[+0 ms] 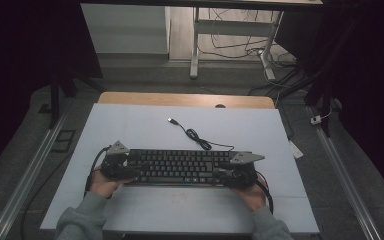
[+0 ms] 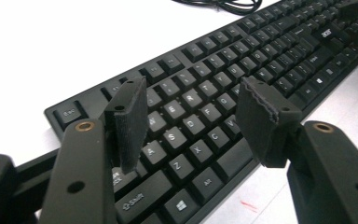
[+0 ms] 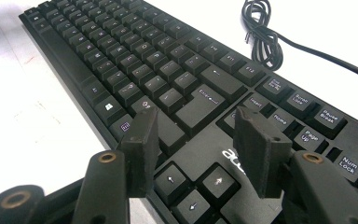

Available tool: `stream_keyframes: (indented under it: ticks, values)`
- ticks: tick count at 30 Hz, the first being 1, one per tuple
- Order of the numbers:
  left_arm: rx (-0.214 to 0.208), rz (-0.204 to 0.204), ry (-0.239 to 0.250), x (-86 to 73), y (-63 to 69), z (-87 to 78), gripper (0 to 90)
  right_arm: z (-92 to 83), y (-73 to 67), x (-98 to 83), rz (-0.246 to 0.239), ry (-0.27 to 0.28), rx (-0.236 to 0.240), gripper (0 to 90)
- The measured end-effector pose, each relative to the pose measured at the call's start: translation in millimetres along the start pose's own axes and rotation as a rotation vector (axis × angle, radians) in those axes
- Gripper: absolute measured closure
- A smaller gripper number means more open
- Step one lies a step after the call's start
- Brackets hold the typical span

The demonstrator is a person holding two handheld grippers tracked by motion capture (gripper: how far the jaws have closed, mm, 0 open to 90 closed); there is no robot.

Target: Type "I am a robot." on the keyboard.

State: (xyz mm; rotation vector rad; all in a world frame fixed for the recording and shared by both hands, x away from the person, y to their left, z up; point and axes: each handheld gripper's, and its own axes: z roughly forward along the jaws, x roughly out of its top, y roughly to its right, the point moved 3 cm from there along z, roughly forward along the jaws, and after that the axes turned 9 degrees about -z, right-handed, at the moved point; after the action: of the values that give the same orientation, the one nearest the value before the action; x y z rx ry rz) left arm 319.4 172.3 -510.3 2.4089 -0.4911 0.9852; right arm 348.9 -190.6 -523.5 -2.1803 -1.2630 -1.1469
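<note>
In the high view, a black keyboard [image 1: 185, 167] lies flat on a white table [image 1: 145, 130], a little below the middle of the frame, its long side running left to right. The left gripper [image 1: 130, 169] sits at the keyboard's left end and the right gripper [image 1: 226, 174] at its right end, each held by a hand [image 1: 101, 183] entering from the bottom edge in a grey sleeve [image 1: 77, 220]. The keyboard's black cable [image 1: 196, 136] runs from its far edge toward the upper middle of the table, loops once and ends in a plug lying loose on the white surface.

In the left gripper view, the left gripper's [image 2: 193, 121] two black jaws rise from the bottom corners and stand well apart, with nothing pressed between the pads. The keyboard [image 2: 261, 60] crosses the frame from lower left to upper right; its letter keys show in the gap between the jaws.

In the right gripper view, the right gripper's [image 3: 196, 149] jaws are likewise spread, gripping nothing. Beneath and beyond them the keyboard [image 3: 121, 51] stretches to the upper left, with the arrow keys at the bottom centre. The coiled cable [image 3: 261, 39] lies on the table at the upper right.
</note>
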Motion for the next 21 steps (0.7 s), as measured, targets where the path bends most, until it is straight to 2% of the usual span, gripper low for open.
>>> stream_keyframes:
  ticks: [16,21]
  values:
    - [-0.048,0.039,-0.02,-0.5,20.3,7.4,43.6,0.8,-1.2,0.3,-0.015,-0.002,0.006,50.0]
    - [-0.067,0.061,-0.032,-1.6,28.4,11.3,50.2,1.2,-1.4,0.1,-0.017,-0.006,0.003,50.0]
